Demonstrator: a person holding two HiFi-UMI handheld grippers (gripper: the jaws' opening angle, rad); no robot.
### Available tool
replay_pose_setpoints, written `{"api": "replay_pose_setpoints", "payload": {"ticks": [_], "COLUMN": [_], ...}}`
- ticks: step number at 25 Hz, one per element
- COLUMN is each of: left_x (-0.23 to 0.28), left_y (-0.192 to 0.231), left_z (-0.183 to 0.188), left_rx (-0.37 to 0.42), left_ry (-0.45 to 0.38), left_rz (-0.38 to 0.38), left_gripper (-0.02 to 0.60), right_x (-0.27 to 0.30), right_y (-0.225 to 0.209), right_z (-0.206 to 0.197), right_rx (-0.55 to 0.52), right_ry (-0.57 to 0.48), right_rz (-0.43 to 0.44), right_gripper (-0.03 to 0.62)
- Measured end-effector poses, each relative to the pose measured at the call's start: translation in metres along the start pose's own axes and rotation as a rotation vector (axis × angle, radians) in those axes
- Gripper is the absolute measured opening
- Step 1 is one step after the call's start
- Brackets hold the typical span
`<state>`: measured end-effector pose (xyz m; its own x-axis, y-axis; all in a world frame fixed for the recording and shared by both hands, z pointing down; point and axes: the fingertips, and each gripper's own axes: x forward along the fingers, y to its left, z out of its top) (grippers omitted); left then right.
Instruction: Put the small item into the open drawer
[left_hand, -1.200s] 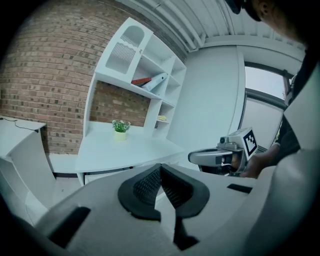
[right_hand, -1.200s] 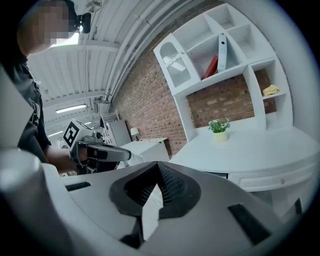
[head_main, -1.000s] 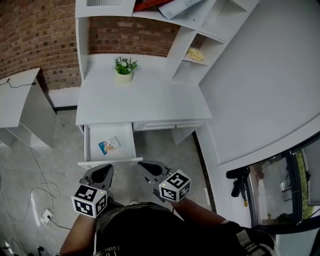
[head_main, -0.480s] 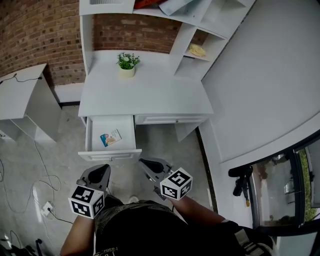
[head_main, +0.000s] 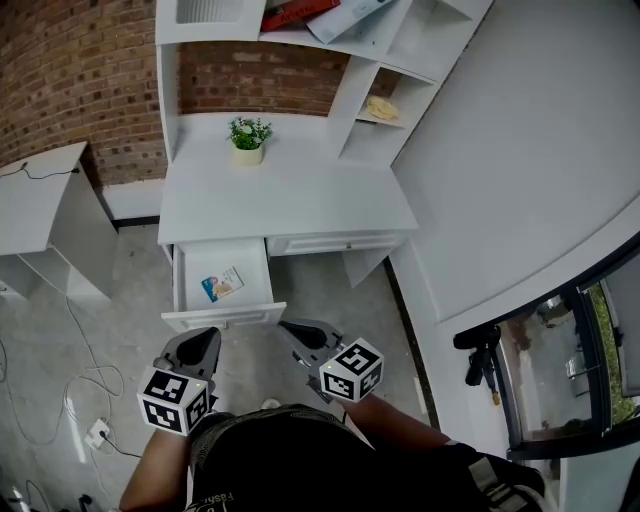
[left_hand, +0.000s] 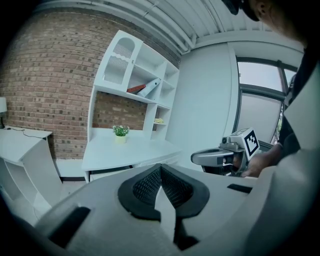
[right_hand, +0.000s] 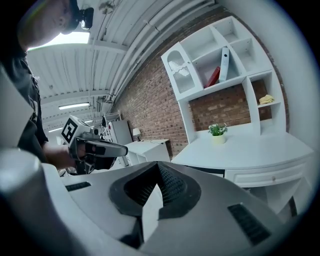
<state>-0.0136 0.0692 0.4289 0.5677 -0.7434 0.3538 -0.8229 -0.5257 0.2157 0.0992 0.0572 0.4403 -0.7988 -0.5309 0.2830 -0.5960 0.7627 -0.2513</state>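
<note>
Grippers: two. The left gripper and the right gripper sit low in the head view, side by side in front of the person.
Left gripper jaws: pressed together, with nothing between them.
Right gripper jaws: pressed together too, with nothing between them.
Drawers: two, under the desk top. One open drawer is pulled out on the left. One closed drawer is right beside it.
Small item: one. The small item is a little blue and white packet. It lies flat inside the open drawer, a bit tilted. It is apart from both grippers, and neither one touches it.
Desk: one white desk, standing against a brick wall.
Plant: one small green plant in a pale pot, standing up at the back of the desk top.
Shelves: white shelves above the desk. One red book is on top and one yellow thing is in a side nook.
Side table: one white side table, left of the desk.
Cables: thin cables lie on the floor at the left.
</note>
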Motion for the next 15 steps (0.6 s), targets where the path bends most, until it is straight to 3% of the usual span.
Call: {"api": "replay_pose_setpoints", "payload": {"ticks": [15], "left_x": [-0.04], "left_y": [0.035], "left_z": [-0.01], "left_rx": [0.026], "left_ry": [0.026], "left_rz": [-0.07], "left_gripper": [0.017], "right_x": [0.031], "right_y": [0.049], "right_z": [0.002], "right_rx": [0.021], "right_ry": [-0.001], "right_rz": [-0.077], "right_gripper": [0.005]}}
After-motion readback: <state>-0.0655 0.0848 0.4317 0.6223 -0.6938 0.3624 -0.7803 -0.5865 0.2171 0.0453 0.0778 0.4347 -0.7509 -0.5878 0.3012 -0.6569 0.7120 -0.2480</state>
